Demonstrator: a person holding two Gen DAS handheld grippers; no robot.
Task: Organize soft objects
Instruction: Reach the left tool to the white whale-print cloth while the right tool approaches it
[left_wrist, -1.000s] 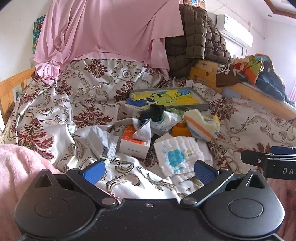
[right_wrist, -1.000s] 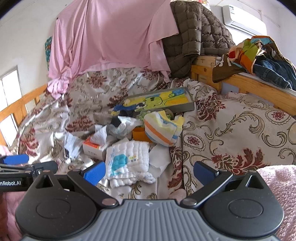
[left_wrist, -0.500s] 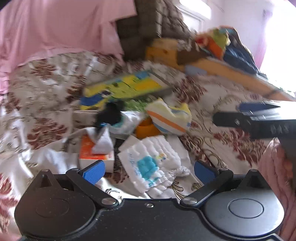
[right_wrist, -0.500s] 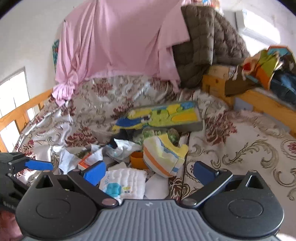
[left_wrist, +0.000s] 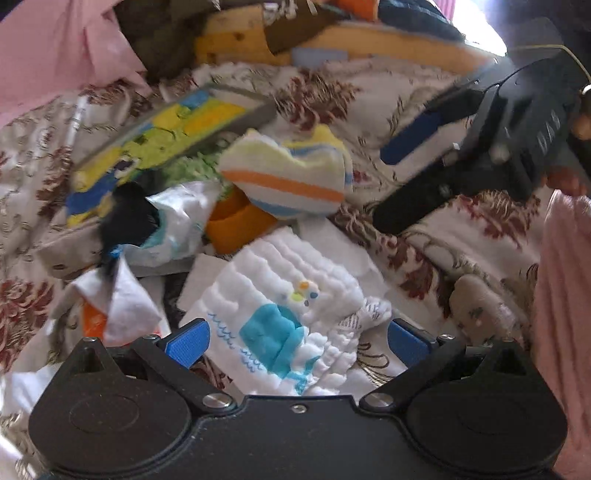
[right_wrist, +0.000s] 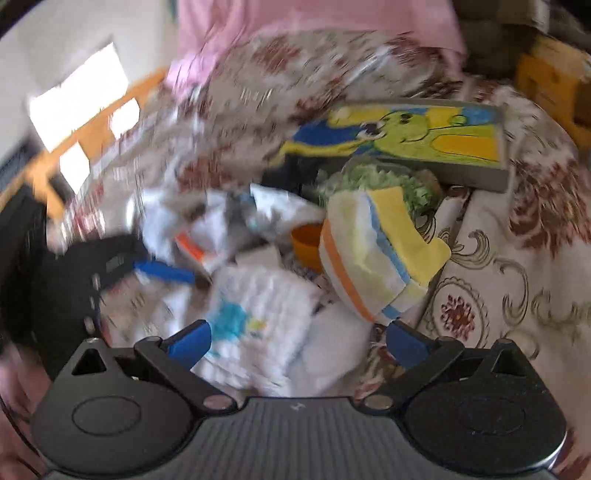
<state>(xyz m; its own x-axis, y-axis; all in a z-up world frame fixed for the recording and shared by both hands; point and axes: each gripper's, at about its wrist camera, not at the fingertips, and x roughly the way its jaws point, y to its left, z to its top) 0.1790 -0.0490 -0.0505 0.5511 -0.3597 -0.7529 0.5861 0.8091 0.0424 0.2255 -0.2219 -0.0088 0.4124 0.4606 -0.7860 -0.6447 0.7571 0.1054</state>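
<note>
Both tools gape wide and empty: the left tool (left_wrist: 298, 341) above the white cloth (left_wrist: 284, 325), the right tool (right_wrist: 297, 341) near the striped cloth (right_wrist: 373, 254).

I see a white cloth (left_wrist: 295, 314) with a teal print, a hat (left_wrist: 288, 177) striped yellow, orange and blue, and a cream bedspread (left_wrist: 443, 240) with maroon florals.

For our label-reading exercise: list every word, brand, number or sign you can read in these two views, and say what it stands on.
Nothing reads in full.
Right gripper body: pale raised letters, perhaps "DA", blurred.
White cloth: small print at its edge, too small to read.
Orange-and-white box: marks blurred.
Picture box: cartoon drawing only, no words seen.
</note>
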